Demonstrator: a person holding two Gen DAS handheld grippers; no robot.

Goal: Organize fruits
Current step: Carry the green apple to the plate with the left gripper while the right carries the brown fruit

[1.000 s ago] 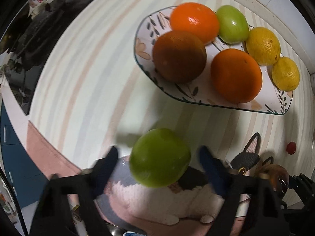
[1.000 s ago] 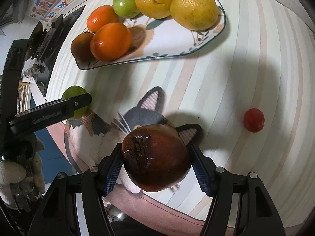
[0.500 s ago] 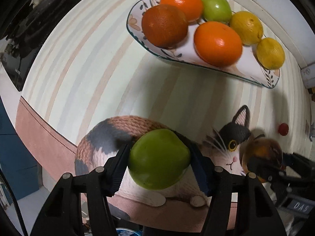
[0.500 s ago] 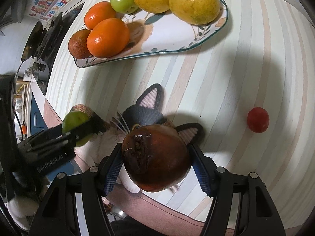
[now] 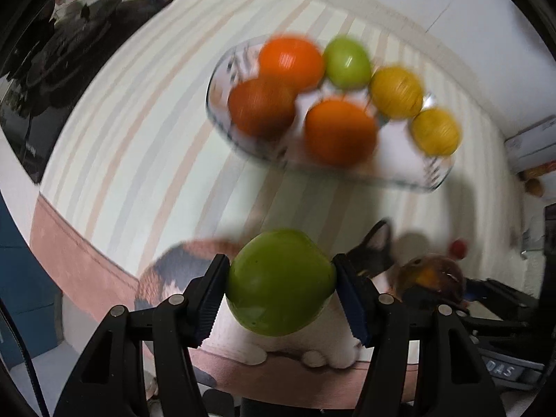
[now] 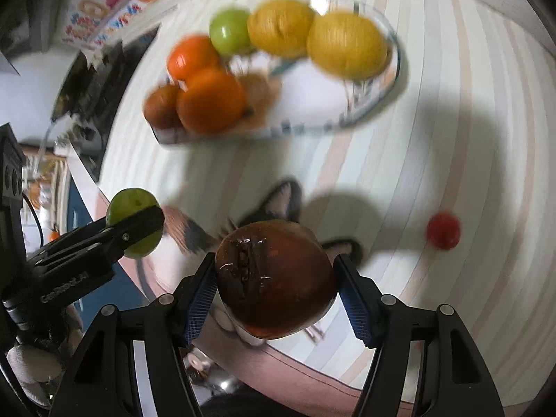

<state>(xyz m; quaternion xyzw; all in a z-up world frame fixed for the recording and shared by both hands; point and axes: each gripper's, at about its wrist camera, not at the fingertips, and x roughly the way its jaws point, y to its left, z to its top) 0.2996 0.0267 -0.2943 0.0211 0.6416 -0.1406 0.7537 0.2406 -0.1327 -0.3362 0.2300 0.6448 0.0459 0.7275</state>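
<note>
A green apple (image 5: pixel 279 281) sits clamped between the pads of my left gripper (image 5: pixel 280 278), held above the table's near edge. My right gripper (image 6: pixel 275 271) is shut on a dark brown-red fruit (image 6: pixel 274 278) with a cracked skin. In the right wrist view the left gripper (image 6: pixel 135 224) and its apple (image 6: pixel 130 205) hang to the left. The brown fruit (image 5: pixel 431 274) shows at the right of the left wrist view. Beyond both grippers lies an oval patterned plate (image 5: pixel 410 173) (image 6: pixel 312 104) holding oranges, a green apple and two lemons. A small red fruit (image 6: pixel 443 231) lies loose on the cloth.
A striped tablecloth (image 5: pixel 146 132) with a printed cat (image 5: pixel 371 260) and a pink border (image 5: pixel 69 236) covers the table. A black stove top (image 5: pixel 59 69) lies at the far left. A wall (image 5: pixel 469 34) runs behind the plate.
My left gripper has risen and tilted with the green apple, so the plate sits lower and blurred in its view. The right gripper has shifted slightly, still holding the brown fruit.
</note>
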